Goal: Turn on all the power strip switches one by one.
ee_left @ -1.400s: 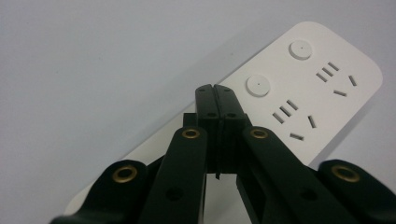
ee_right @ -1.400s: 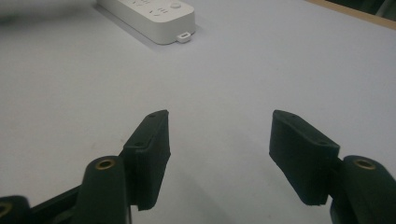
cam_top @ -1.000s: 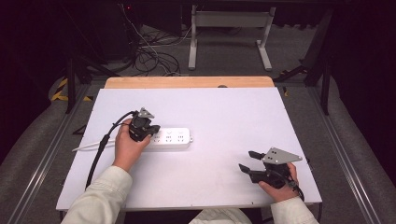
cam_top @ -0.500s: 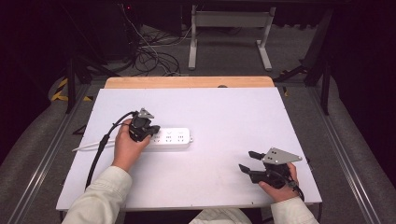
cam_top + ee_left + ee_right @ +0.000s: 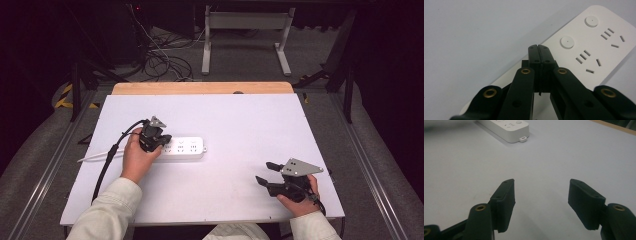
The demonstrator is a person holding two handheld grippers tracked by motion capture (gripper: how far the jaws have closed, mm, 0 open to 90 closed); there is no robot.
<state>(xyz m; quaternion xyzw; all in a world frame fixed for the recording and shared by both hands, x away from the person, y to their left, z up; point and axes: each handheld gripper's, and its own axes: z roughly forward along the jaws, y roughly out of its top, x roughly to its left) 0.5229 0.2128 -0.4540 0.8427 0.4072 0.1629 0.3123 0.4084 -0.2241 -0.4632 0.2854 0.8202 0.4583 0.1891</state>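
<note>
Two grippers work over the white table (image 5: 240, 125): the left gripper (image 5: 161, 142) has its jaws pressed together over the left end of the white power strip (image 5: 182, 148); well apart, the right gripper (image 5: 265, 172) rests near the front edge, jaws spread, holding nothing.

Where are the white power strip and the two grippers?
power strip (image 5: 185, 148), high view, middle of its top face.
left gripper (image 5: 539, 51), left gripper view, tips of its closed fingers.
right gripper (image 5: 541, 202), right gripper view, gap between its open fingers.
</note>
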